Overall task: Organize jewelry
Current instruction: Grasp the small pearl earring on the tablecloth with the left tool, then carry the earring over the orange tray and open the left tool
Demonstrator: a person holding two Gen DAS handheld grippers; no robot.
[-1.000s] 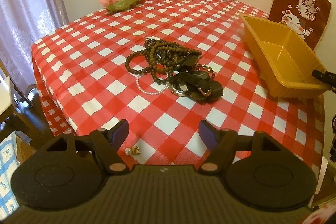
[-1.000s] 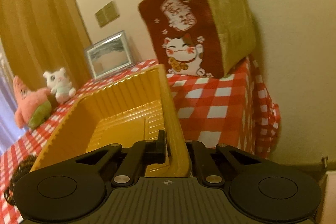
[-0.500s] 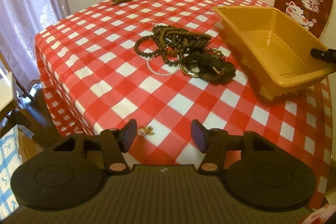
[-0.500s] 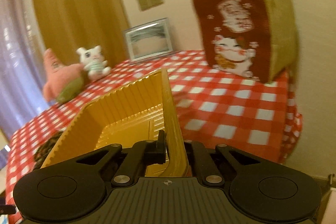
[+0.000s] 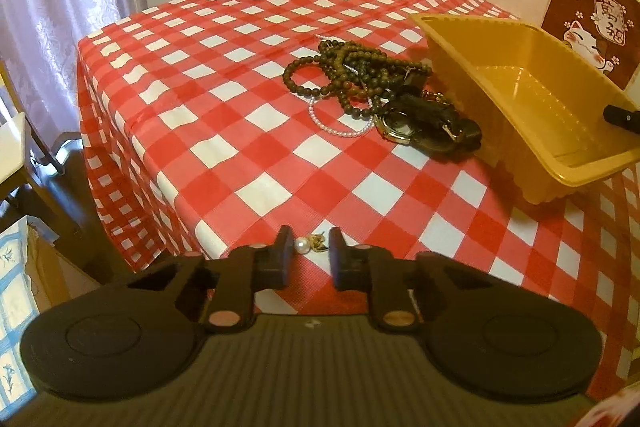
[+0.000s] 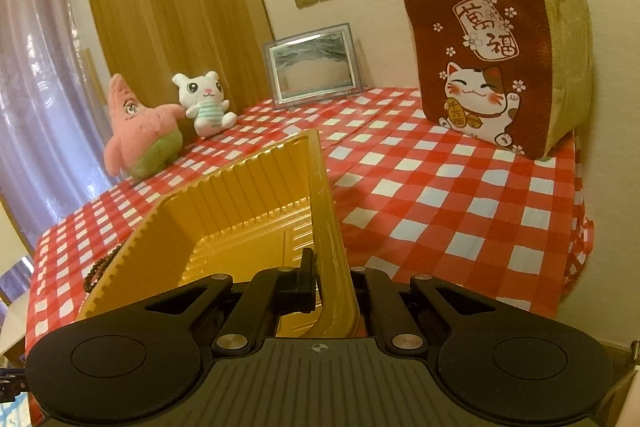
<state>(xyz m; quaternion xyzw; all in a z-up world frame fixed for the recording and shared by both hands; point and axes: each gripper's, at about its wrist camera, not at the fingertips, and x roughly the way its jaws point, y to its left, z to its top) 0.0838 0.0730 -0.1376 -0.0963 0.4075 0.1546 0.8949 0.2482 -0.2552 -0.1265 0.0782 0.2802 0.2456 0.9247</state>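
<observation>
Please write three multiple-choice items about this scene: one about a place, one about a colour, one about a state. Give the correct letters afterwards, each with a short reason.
1. Where does the pearl earring lie?
A. between the left gripper's fingers
B. inside the tray
C. beside the plush toys

2. What colour is the tray?
A. blue
B. yellow-orange
C. white

3. What is the right gripper doing?
A. hanging open above the cloth
B. holding a watch
C. gripping the tray's wall

Answers:
1. A: the pearl shows on the checked cloth between the two fingers, which have not met.
2. B: both views show it yellow-orange.
3. C: the right wrist view shows the wall clamped between the fingers.
</observation>
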